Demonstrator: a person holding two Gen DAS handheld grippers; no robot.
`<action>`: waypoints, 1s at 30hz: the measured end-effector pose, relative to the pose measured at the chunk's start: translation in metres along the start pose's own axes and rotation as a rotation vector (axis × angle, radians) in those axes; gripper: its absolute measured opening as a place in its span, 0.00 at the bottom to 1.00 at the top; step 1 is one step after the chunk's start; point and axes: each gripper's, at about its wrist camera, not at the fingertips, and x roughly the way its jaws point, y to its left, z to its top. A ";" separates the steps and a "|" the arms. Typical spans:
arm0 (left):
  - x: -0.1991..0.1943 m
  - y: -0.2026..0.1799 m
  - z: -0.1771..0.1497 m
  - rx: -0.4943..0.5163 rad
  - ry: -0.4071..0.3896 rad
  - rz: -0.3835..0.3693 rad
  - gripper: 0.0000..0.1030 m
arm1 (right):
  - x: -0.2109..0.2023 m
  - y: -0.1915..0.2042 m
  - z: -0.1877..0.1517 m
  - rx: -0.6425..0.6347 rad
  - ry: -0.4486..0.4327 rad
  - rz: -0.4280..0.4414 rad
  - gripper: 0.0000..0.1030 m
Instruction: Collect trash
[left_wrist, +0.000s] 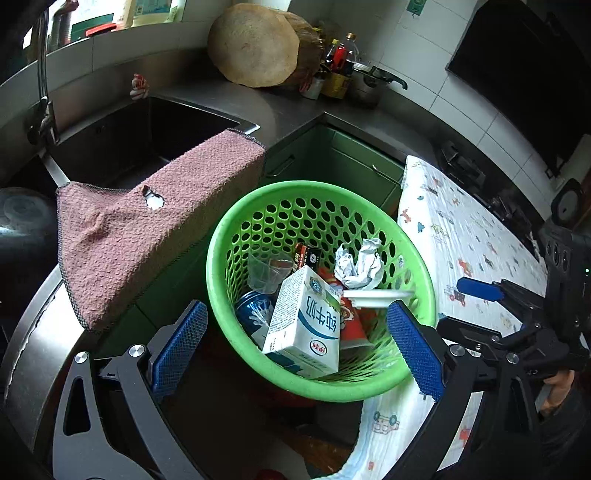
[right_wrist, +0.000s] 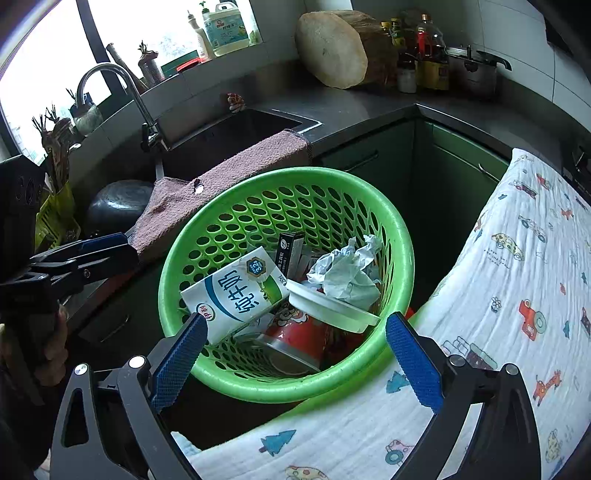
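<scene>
A green perforated basket sits between the counter and a cloth-covered surface. It holds a white milk carton, crumpled paper, a white plastic lid, a red cup, a blue can, a clear cup and a dark box. My left gripper is open and empty over the basket's near rim. My right gripper is open and empty there too.
A pink towel hangs over the sink edge. A patterned white cloth covers the surface on the right. A round chopping block, bottles and a pot stand on the back counter.
</scene>
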 end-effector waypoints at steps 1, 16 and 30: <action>-0.003 -0.001 -0.002 0.007 -0.006 0.005 0.94 | -0.004 0.001 -0.002 0.004 -0.004 0.001 0.91; -0.046 -0.041 -0.046 0.117 -0.086 0.099 0.95 | -0.071 0.014 -0.071 0.043 -0.049 -0.173 0.91; -0.083 -0.091 -0.095 0.161 -0.170 0.047 0.95 | -0.135 0.015 -0.141 0.151 -0.170 -0.274 0.91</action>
